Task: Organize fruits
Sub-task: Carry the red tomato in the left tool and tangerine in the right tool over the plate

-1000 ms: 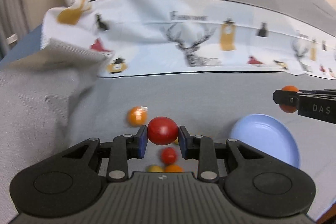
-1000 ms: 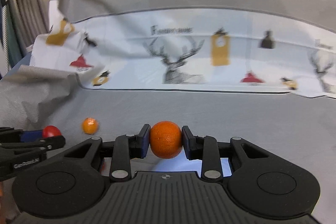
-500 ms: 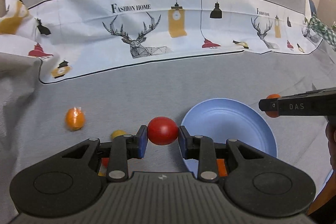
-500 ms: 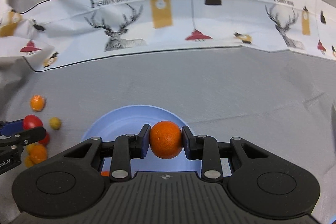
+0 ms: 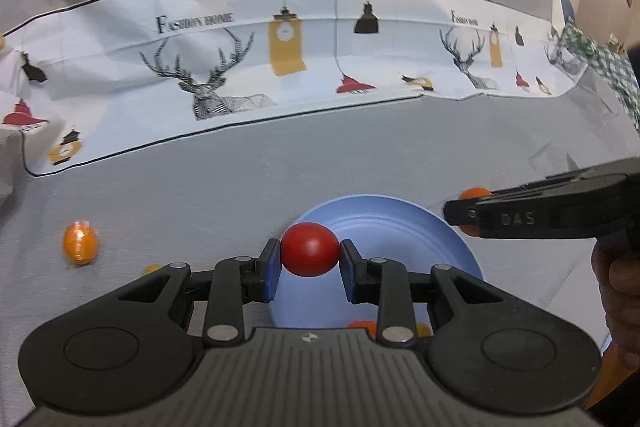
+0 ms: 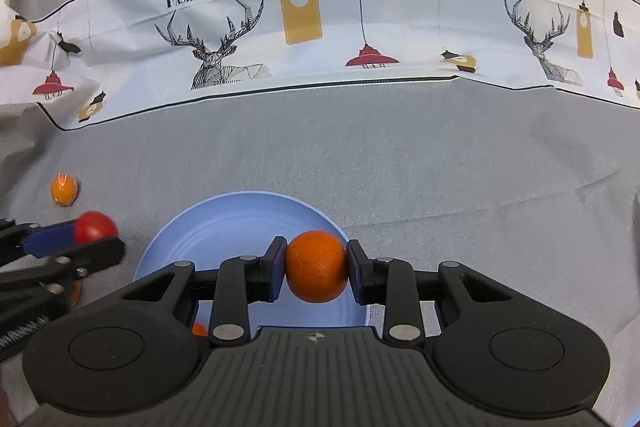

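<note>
Gripping a red fruit [image 5: 308, 254] in my left gripper [image 5: 309, 269], I hover over the blue plate [image 5: 448, 239] to drop it in; my right gripper [image 6: 316, 271] clamps an orange [image 6: 316, 265] above that plate's [image 6: 192, 227] far rim, ready too

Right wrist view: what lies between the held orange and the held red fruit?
In the right wrist view, only the blue plate's bare left side lies between the orange and the red fruit.
</note>
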`<state>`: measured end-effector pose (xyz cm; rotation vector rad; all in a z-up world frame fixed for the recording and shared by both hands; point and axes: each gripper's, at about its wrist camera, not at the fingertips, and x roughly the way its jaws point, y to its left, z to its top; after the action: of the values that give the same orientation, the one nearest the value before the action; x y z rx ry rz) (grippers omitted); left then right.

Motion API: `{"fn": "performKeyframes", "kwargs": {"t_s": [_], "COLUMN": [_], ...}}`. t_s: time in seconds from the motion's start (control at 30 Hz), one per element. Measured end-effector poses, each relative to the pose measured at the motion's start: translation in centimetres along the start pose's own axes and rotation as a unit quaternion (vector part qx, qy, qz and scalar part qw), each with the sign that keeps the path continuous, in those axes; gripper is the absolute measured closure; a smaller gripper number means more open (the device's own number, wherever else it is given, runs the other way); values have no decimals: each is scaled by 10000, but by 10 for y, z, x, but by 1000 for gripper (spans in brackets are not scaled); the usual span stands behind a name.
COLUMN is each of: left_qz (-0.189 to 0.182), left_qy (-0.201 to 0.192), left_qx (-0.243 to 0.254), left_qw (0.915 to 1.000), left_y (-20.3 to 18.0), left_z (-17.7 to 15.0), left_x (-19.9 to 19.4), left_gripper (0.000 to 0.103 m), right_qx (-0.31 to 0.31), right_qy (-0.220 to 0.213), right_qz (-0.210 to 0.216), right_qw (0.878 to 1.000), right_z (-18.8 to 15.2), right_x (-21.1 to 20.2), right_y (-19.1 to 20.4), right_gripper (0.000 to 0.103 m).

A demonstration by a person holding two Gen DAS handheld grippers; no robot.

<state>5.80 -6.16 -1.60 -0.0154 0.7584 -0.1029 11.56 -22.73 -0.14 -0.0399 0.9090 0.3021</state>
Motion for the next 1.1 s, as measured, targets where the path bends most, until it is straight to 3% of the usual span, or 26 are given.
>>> {"fn": "performKeyframes", "kwargs": {"t_s": [0.2, 1.1], "left_qz": [-14, -16], "left_qy": [51, 165], "left_qx": [282, 327], "left_qw": [9996, 9993], "left_y": [-22, -27], "left_z": [-4, -5], "left_x": [11, 19], "left_gripper": [68, 68], "right_qx": [-77, -466], "right_qy": [127, 440], "right_qz": [-55, -157], "right_qw": [9999, 9978], "right_z": [0, -6], "right_x": [4, 19], "right_y": [1, 15], "right_gripper": [70, 70]}}
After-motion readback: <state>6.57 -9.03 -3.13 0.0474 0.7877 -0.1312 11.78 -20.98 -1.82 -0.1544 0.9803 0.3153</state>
